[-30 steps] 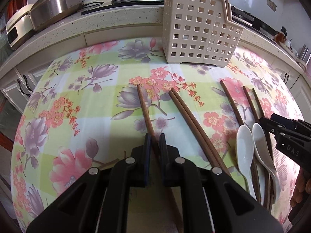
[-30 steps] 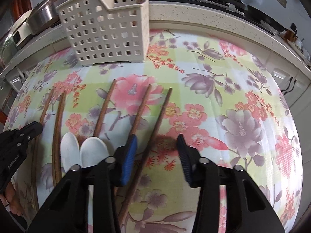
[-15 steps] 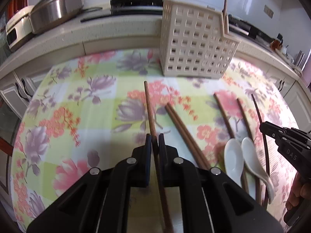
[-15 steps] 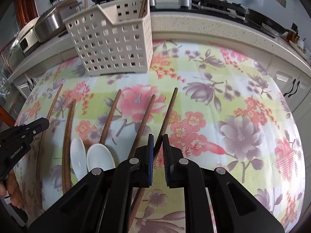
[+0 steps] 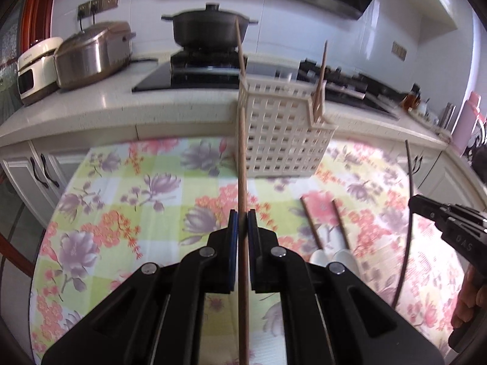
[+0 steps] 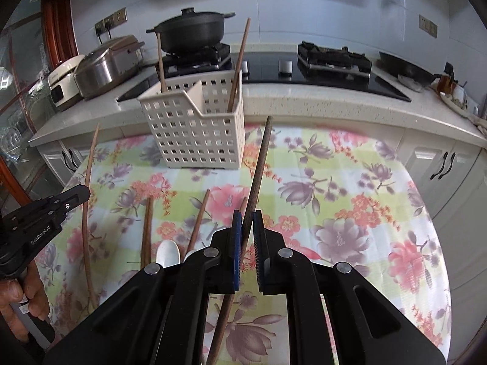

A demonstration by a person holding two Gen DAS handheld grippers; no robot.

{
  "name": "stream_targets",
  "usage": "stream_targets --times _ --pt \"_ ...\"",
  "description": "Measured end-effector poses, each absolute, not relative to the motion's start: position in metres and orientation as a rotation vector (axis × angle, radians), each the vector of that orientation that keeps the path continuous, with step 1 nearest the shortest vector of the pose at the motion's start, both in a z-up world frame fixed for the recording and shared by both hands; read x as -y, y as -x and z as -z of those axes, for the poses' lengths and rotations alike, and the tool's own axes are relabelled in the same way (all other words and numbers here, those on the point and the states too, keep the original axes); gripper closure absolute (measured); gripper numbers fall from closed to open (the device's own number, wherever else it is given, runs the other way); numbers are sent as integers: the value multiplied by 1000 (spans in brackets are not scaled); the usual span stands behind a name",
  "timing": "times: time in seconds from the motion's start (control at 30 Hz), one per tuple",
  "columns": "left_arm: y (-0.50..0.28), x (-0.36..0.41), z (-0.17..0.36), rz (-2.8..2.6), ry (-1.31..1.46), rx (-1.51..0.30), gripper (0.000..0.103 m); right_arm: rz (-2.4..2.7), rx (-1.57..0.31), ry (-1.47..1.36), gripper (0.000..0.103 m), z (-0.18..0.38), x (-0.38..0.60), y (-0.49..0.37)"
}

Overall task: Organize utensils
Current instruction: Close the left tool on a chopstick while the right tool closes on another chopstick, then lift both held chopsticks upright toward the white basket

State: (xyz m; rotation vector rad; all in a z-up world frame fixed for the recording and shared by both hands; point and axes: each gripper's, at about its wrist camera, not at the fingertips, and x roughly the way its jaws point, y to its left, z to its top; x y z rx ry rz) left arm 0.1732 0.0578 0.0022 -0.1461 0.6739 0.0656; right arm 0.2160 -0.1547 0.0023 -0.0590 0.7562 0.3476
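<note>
My left gripper (image 5: pixel 242 222) is shut on a brown chopstick (image 5: pixel 242 158), lifted off the floral tablecloth with its tip pointing up in front of the cream slotted basket (image 5: pixel 283 140). My right gripper (image 6: pixel 246 225) grips another chopstick (image 6: pixel 258 176); its jaws are closing the last bit, pads pressed on the stick, which tilts up toward the basket (image 6: pixel 197 130). Two chopsticks (image 6: pixel 240 57) stand in the basket. More chopsticks (image 6: pixel 147 231) and two white spoons (image 6: pixel 167 252) lie on the cloth between the grippers, partly hidden behind the fingers.
Behind the table runs a white counter (image 6: pixel 319 100) with a black pot (image 6: pixel 191 30) on the stove, a steel cooker (image 6: pixel 103 64) at the left and a pan (image 6: pixel 404 70) at the right. Cabinet doors (image 6: pixel 441 164) stand below it.
Both grippers have risen and tipped up, lifting their chopsticks off the cloth. The right gripper, open a second ago, has shut on its chopstick. The left stayed shut.
</note>
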Motion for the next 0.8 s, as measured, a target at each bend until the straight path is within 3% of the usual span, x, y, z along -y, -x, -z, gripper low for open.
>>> stream_targets --times 0.3,0.57,0.8 --pt "-152 -56 -30 -61 152 -602 97 -382 -721 56 93 -19 156 -204" --pt "-146 -55 -32 -57 154 -603 97 -349 -902 39 91 30 155 -223" --pt "-147 -55 -30 -51 150 -607 97 -326 -1007 9 82 78 147 -245"
